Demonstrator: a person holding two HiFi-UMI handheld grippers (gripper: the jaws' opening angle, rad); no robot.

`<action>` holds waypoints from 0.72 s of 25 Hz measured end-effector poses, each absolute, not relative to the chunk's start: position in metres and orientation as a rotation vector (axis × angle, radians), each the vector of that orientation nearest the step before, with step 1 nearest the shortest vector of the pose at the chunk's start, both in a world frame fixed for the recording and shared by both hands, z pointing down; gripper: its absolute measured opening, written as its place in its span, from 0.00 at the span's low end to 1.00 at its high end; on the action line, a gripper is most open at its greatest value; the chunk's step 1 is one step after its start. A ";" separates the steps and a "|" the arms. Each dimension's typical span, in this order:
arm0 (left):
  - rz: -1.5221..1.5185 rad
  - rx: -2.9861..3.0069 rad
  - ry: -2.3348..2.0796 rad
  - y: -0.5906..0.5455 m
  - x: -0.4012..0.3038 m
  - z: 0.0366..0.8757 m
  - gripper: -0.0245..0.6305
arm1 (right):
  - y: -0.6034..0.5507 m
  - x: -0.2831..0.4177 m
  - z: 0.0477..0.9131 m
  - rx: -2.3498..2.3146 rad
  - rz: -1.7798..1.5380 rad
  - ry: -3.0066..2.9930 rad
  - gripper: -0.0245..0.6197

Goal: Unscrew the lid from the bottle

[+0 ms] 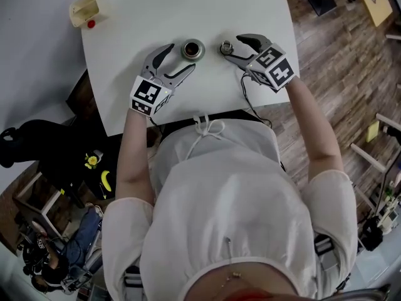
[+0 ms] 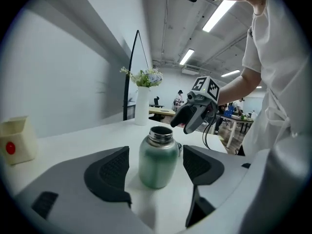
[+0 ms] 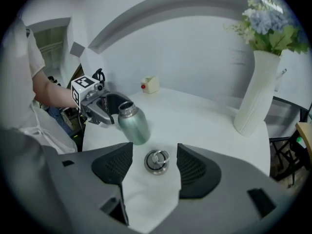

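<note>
**Lid is off: the remaining risk is knocking over what has been let go**

The green steel bottle [image 1: 193, 49] stands upright on the white table [image 1: 138, 17] with its mouth open. Its lid [image 1: 225, 47] lies flat just beside it, ring handle up. By the look of things the unscrewing itself is done.

The left gripper [image 1: 183, 56] has its jaws apart, 1 on each side of the bottle, with a gap showing between each pad and the steel wall in the left gripper view. Nothing is steadying the bottle. The right gripper [image 1: 230, 46] also has its jaws apart, with the lid on the table between them and touched by neither pad.

What could go wrong from here, as I judge it:

1. A sideways drift of the left gripper while it backs away could let 1 pad clip the bottle's shoulder. The bottle is tall for its base and uncapped, so it could topple and roll. Whether it holds liquid cannot be told.
2. The right gripper's jaws straddle the lid closely. Pulling away at a slant could catch the raised ring and flick or slide the lid across the smooth table.
3. The 2 grippers sit near each other across the bottle, and a careless move by either could bump the other, or push the lid into the bottle.

The white vase [image 3: 253, 96] and the small cream box [image 1: 84, 8] are well apart from all this.
</note>
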State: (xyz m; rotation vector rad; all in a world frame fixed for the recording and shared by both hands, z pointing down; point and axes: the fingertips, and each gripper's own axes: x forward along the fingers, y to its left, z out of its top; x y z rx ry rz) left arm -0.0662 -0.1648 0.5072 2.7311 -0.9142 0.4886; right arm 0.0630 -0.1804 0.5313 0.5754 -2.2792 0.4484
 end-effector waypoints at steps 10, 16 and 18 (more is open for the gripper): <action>0.263 2.807 -1.321 -0.160 -0.097 0.399 0.23 | -0.196 0.048 0.415 0.968 0.272 -2.564 0.35; 0.241 2.783 -1.489 -0.143 -0.103 0.353 0.10 | -0.182 0.058 0.363 1.192 0.101 -2.635 0.10; 0.233 2.757 -1.545 -0.138 -0.109 0.342 0.08 | -0.175 0.058 0.356 1.196 0.089 -2.667 0.04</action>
